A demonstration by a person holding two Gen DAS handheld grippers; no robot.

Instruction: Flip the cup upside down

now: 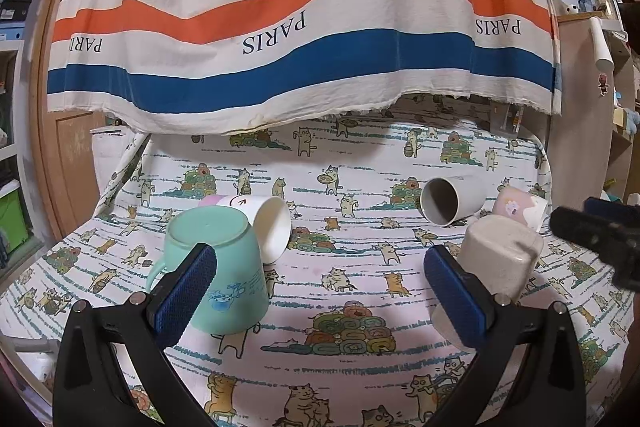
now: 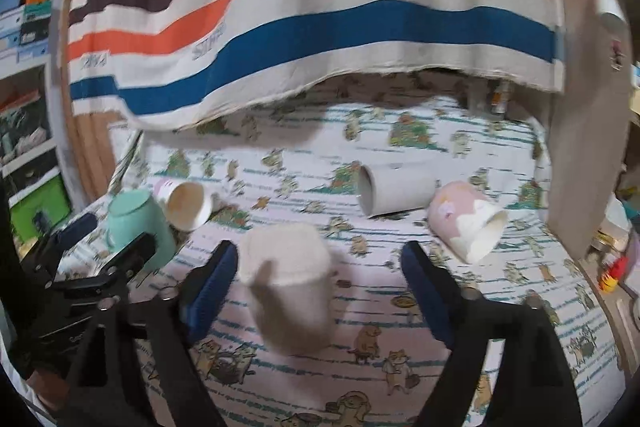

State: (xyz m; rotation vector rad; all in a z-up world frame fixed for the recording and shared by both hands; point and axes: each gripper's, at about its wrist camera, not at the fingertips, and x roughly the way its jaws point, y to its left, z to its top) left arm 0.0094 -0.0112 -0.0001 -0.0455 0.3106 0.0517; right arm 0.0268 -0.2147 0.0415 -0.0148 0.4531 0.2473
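Note:
A mint green mug stands upside down at the left, beside my open, empty left gripper; it also shows in the right wrist view. A beige mug stands upside down at the right. In the right wrist view the beige mug stands between the fingers of my open right gripper, nearer the left finger, blurred. A white and pink cup, a grey cup and a pink patterned cup lie on their sides farther back.
A cat-print cloth covers the table. A striped cloth hangs behind it. A wooden panel stands at the right and shelves at the left. My right gripper's tip shows at the right edge.

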